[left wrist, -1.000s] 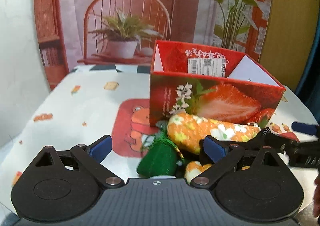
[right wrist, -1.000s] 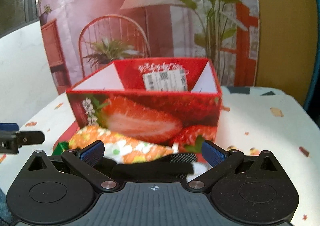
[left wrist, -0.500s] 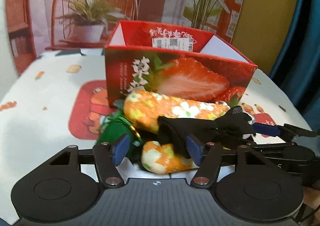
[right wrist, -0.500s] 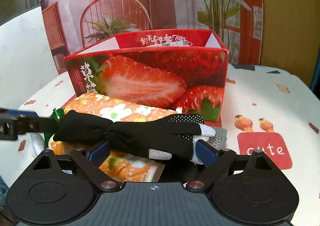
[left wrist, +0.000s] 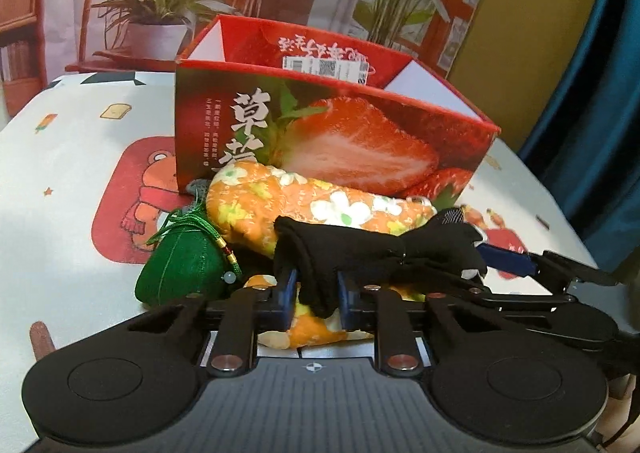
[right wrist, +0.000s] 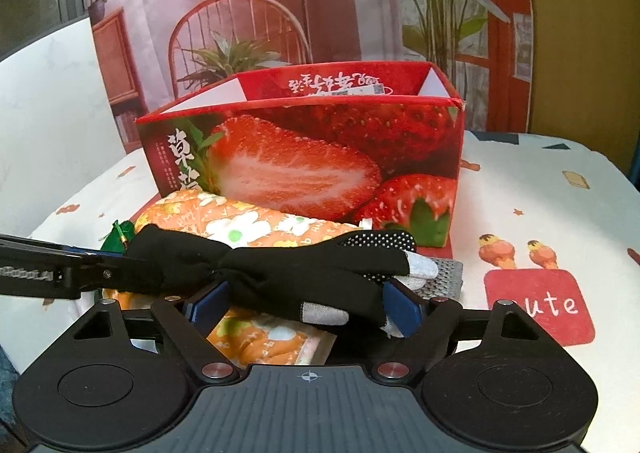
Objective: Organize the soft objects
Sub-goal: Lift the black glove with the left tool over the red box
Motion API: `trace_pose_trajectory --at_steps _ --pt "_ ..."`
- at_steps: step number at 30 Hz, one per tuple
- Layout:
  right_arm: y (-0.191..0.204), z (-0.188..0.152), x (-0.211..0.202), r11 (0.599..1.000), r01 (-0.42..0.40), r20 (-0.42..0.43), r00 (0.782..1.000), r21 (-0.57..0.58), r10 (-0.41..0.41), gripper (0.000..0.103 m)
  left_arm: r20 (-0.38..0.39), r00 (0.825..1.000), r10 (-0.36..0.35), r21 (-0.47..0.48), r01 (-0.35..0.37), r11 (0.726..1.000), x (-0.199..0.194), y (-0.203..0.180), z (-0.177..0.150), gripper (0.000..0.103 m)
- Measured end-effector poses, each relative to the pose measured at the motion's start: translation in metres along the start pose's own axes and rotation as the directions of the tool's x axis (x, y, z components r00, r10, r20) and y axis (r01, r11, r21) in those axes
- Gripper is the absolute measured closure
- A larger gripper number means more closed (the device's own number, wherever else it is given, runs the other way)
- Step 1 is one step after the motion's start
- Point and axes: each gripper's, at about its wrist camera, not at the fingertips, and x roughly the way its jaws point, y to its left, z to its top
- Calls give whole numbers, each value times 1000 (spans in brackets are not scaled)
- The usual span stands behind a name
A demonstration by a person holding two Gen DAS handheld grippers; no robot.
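Observation:
A black glove (left wrist: 372, 249) lies stretched across an orange floral pouch (left wrist: 288, 201), in front of the red strawberry box (left wrist: 340, 133). My left gripper (left wrist: 316, 295) is closing, and its blue pads pinch the glove's cuff end. In the right wrist view the glove (right wrist: 280, 265) has its finger end between the pads of my right gripper (right wrist: 306, 305). Those jaws are also closing but still stand wide, and I see no firm press. A green tasselled pouch (left wrist: 184, 269) sits to the left, beside the left gripper.
A second orange floral piece (right wrist: 260, 337) lies under the glove, and a grey knitted item (right wrist: 444, 273) lies by its fingertips. The box (right wrist: 320, 157) stands open-topped close behind the pile. The patterned tablecloth (right wrist: 540, 213) spreads right of the box, with its edge near a blue curtain.
Both grippers sank toward the pile. The left jaws went from wide open to pinching the glove's cuff. The right jaws narrowed somewhat around the glove's finger end.

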Motion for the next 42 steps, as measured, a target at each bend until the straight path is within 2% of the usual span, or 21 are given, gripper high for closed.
trace_pose_trajectory --at_steps 7,14,17,19,21,27,35,42 --pt "-3 2 -2 1000 22 31 999 -3 -22 22 12 1000 4 -8 -4 1000 -1 4 -2 86" --pt "-8 -2 7 1000 -15 20 1000 17 14 24 6 1000 -1 -29 2 1000 1 7 -4 85" --pt "-9 -1 10 998 -53 1 999 45 53 40 -3 1000 -7 -14 7 1000 5 4 -2 80" --pt "-7 0 10 998 -55 3 998 37 55 44 -3 1000 -5 0 5 1000 7 3 -2 80" --pt "-7 0 9 997 -65 2 998 41 65 54 -4 1000 -9 -2 9 1000 7 3 -3 80" --pt "-6 2 5 993 -106 15 994 59 105 78 41 999 0 19 0 1000 -3 2 -2 90" --pt "1 17 -15 987 -154 85 985 46 150 82 135 991 12 34 -16 999 -31 -1 9 90" --pt "8 52 -29 988 -156 159 975 -14 156 82 222 975 3 37 -12 999 -54 -7 44 90"
